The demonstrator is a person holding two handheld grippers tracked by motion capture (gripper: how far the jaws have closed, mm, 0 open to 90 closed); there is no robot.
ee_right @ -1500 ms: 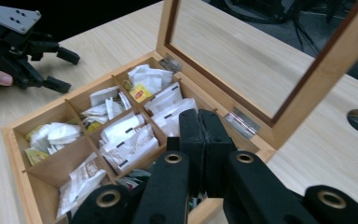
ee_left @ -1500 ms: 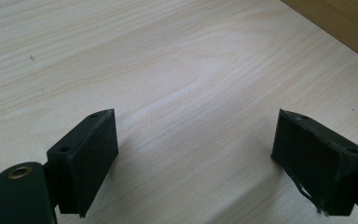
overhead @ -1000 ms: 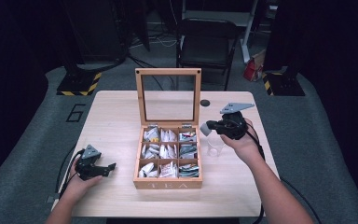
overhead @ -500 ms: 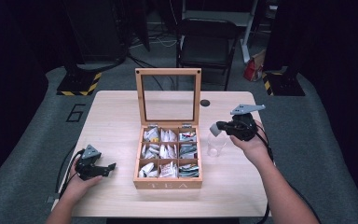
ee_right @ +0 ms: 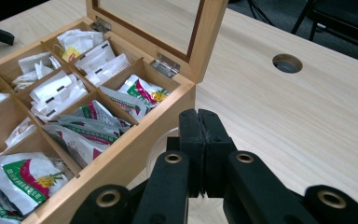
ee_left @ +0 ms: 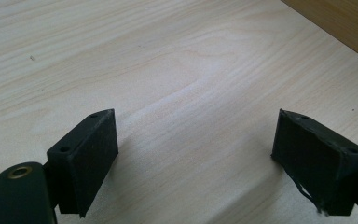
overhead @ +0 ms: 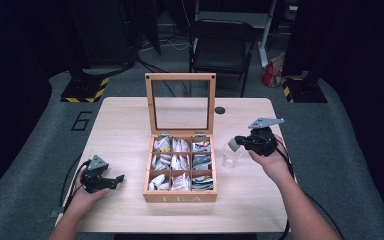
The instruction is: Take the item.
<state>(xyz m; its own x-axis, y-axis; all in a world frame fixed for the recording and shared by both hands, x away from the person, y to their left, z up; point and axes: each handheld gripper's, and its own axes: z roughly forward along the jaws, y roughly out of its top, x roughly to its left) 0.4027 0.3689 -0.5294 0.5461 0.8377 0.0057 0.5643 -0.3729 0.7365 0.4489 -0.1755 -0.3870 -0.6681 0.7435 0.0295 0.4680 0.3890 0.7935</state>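
The right gripper (ee_right: 199, 123), jaws pressed together on nothing, is hovering over a clear cup (overhead: 230, 154) beside the tea box (overhead: 180, 192). The left gripper (ee_left: 198, 156) is resting wide open on the table (ee_left: 177, 70).

One wooden tea box (overhead: 180, 196) with nine compartments is sitting on one table (overhead: 125, 125), alongside one clear cup (overhead: 230, 156); two tools, left (overhead: 111, 180) and right (overhead: 236, 141), are showing.

Light wooden tea box (overhead: 180, 197) holds white and green-patterned sachets (ee_right: 25, 179); black hand-held gripper (ee_right: 199, 140).
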